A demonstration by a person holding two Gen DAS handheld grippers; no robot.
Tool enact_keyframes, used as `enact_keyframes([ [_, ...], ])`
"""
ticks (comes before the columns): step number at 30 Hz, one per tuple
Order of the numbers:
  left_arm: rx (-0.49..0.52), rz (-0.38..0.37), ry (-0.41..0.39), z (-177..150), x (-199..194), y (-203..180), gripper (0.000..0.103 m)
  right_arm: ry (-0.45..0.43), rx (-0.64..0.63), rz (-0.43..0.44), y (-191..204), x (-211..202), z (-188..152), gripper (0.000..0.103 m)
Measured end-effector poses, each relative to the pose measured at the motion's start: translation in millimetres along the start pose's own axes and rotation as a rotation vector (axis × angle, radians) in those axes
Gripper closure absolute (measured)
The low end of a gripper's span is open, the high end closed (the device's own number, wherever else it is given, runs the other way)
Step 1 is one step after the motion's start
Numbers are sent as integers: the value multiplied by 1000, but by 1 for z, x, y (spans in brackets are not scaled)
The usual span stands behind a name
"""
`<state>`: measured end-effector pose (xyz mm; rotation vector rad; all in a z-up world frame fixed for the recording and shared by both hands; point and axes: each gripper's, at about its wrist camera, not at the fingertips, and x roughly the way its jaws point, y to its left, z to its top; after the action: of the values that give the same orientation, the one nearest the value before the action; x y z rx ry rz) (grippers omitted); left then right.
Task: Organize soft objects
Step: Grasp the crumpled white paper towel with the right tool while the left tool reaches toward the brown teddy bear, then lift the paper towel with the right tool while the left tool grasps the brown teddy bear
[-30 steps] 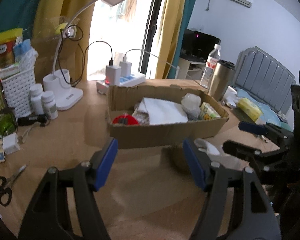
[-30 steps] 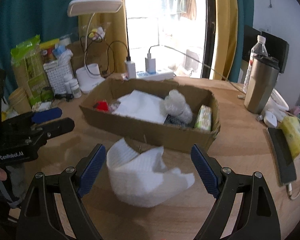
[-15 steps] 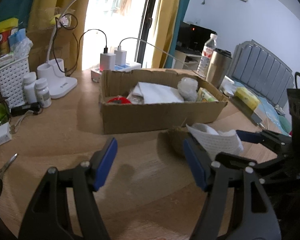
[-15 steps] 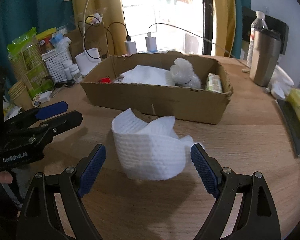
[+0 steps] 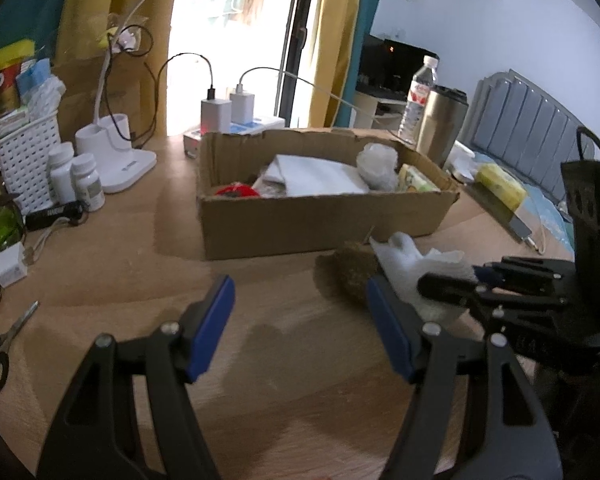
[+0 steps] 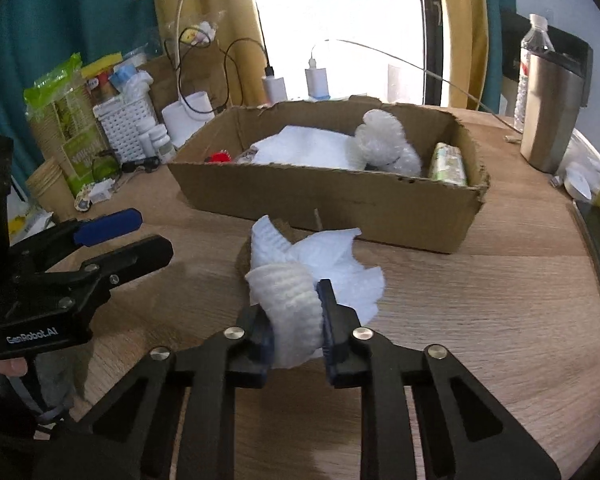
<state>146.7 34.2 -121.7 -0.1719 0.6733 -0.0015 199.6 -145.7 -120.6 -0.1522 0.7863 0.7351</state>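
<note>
Crowding wooden table point(image 5: 112, 264), perhaps bedroom clutter

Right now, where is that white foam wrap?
The white foam wrap sits squeezed in the right gripper, on the table just before the cardboard box.

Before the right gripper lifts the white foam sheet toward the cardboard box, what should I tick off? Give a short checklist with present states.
1. Right gripper shut on the white foam sheet: ok.
2. Whole sheet gathered: not ok, a loose flap trails on the table.
3. Cardboard box open-topped, room inside: ok.
4. Left gripper open, holding nothing: ok.
5. Brown fuzzy thing free of the sheet: cannot tell.
</note>
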Motion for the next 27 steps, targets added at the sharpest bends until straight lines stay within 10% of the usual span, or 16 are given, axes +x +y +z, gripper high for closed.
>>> enact_keyframes([
  [27, 115, 36, 141, 14, 60, -87, 33, -90, 134, 22, -103, -36, -21, 85],
])
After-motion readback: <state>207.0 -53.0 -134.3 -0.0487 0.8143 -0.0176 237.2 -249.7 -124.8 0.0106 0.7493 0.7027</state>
